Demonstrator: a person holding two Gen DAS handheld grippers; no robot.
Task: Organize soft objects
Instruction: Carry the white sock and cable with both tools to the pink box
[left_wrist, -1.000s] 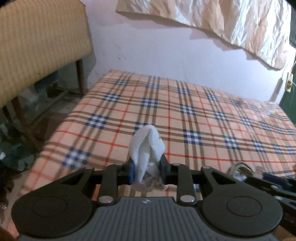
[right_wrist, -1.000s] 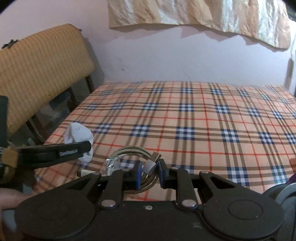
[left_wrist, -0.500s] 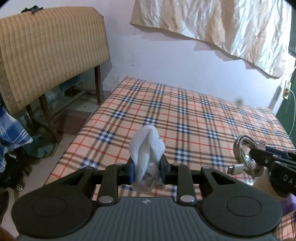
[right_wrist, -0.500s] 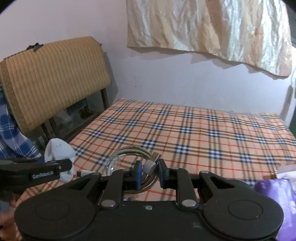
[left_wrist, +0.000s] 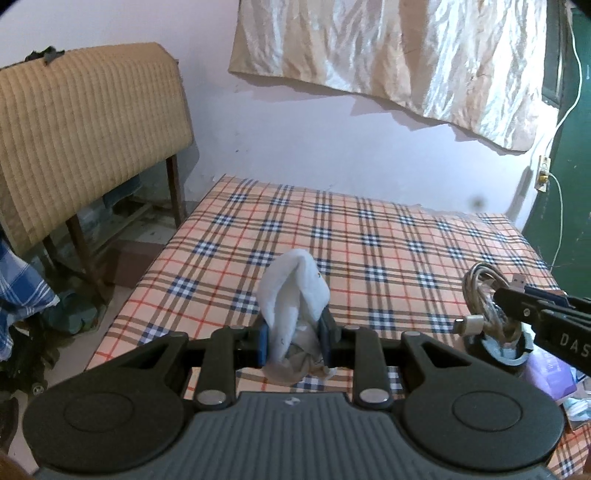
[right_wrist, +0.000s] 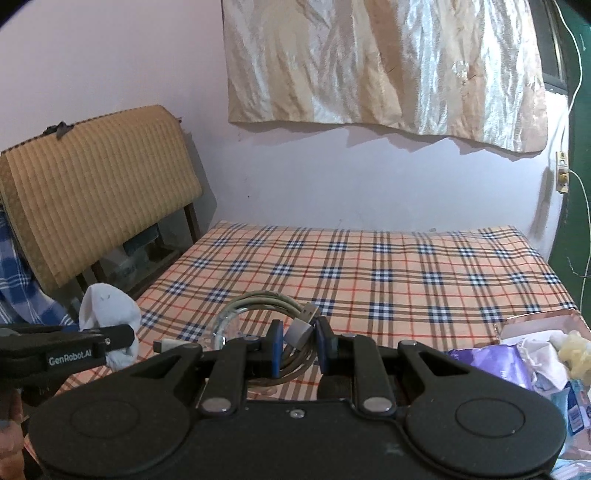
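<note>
I have lifted both grippers up and back off the plaid bed (left_wrist: 369, 236). My left gripper (left_wrist: 293, 338) pinches the white sock (left_wrist: 291, 295), my right gripper (right_wrist: 298, 347) the coiled cable (right_wrist: 258, 306); both are picked and ready to sort. A cluttered box (right_wrist: 535, 354) sits right; nothing blocks the way.

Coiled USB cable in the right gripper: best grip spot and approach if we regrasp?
Grip the bundled strands of the coiled cable, not the loose USB plug the right gripper is now shut on. Probably come from above, pads across the loop's thickness: the coil is a ring, so a pinch through its opening gathers every strand.
</note>
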